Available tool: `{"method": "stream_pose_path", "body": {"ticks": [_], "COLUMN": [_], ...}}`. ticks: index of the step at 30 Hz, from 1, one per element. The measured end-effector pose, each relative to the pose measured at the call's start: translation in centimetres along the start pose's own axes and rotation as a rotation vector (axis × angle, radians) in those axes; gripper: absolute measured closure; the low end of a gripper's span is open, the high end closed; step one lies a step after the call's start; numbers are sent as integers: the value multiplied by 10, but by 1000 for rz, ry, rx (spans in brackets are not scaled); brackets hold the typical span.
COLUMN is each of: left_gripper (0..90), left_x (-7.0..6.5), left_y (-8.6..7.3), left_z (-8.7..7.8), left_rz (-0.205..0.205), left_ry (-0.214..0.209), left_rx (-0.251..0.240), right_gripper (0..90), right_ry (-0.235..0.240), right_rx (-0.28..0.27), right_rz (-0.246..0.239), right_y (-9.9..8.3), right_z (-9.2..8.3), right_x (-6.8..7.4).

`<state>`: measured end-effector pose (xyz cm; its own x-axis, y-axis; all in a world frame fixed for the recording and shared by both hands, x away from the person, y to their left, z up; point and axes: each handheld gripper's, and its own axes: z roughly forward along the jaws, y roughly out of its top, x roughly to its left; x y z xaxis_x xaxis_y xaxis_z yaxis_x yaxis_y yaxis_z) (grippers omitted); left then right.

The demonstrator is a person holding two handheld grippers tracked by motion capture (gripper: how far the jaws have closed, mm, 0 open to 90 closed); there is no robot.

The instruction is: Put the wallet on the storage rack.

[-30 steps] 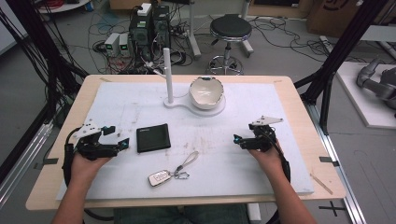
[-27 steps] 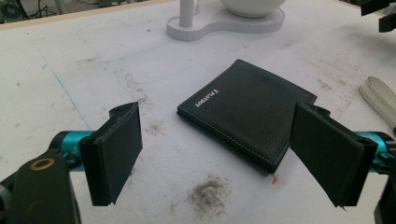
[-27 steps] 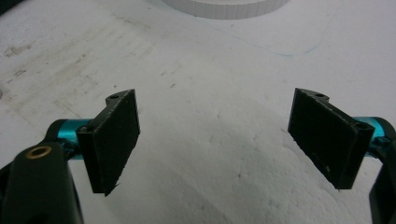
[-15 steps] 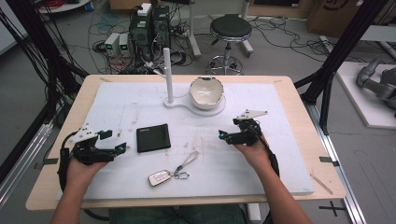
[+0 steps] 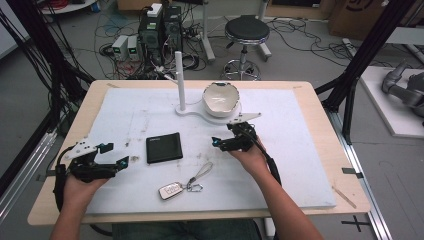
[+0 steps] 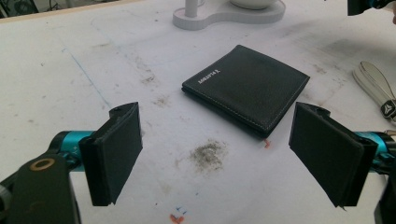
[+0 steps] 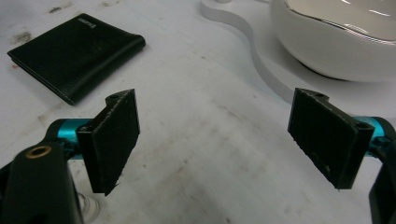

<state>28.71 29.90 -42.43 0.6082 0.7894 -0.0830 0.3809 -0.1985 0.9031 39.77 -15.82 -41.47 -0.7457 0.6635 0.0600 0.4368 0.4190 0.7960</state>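
Note:
A black wallet (image 5: 163,147) lies flat on the white mat, also seen in the left gripper view (image 6: 246,87) and in the right gripper view (image 7: 74,54). A car key with a loop strap (image 5: 182,185) rests near the mat's front. My left gripper (image 5: 119,163) hovers open at the left, its jaws wide apart and pointing toward the wallet (image 6: 224,161). My right gripper (image 5: 216,142) is open near the middle, right of the wallet and just in front of the white bowl (image 5: 220,98), with nothing between its jaws (image 7: 224,144).
The bowl (image 7: 345,39) sits on a white stand base (image 5: 200,111) with an upright post (image 5: 179,80). The wooden table (image 5: 345,165) edges the mat. A stool (image 5: 246,35), computers and cables stand on the floor behind. Smudges mark the mat.
My right gripper has moved left and forward from the right side of the mat to a spot before the bowl. The left gripper has barely shifted.

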Motion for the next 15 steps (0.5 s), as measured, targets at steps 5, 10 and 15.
{"method": "stream_pose_path", "body": {"ticks": [5,10,15], "left_gripper": [173,173,173], "left_x": [0,-2,-3], "left_y": [-4,-5,-8], "left_z": [-7,-11,-17], "left_rz": [2,3,5], "left_ry": [14,18,25], "left_rx": [7,5,6], "right_gripper": [168,168,168], "right_ry": [25,46,83], "right_rx": [-2,8,15], "right_rz": [-15,-19,-22], "right_y": [8,16,26], "right_z": [16,31,49], "right_x": [11,21,35]}}
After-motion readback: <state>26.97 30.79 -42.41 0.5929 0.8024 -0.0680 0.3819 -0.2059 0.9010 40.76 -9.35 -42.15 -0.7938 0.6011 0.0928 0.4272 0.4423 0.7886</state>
